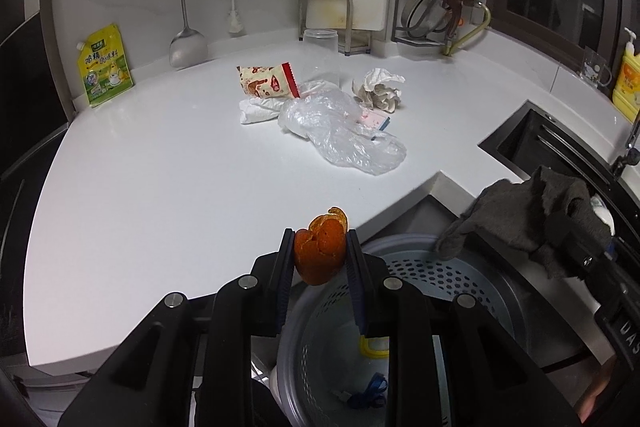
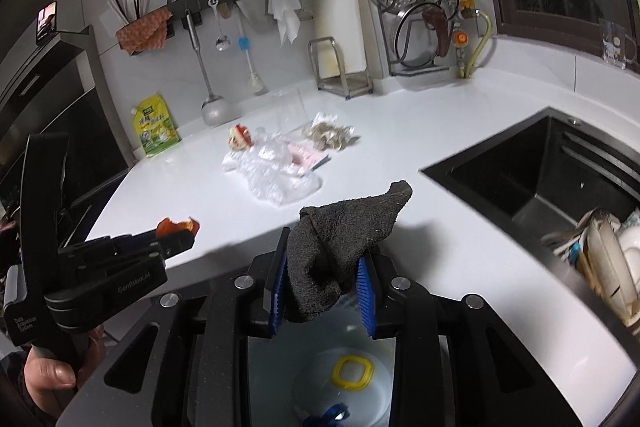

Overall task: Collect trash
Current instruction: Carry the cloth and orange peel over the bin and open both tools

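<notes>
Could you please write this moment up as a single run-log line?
left gripper: shut on orange peel | right gripper: shut on grey cloth | both above bin | plastic bag, wrapper, tissue on counter

The white tabletop (image 1: 160,187) bears a clear plastic bag (image 1: 344,131), a red-and-white snack wrapper (image 1: 268,81), crumpled tissue (image 1: 378,89), a glass jar (image 1: 320,41) and a yellow-green pouch (image 1: 105,65).

Orange peel (image 1: 320,247), dark grey cloth (image 2: 344,243), white counter (image 1: 160,167), red-and-cream patterned wrapper (image 1: 268,81), possibly yellow ring (image 2: 354,371).
</notes>
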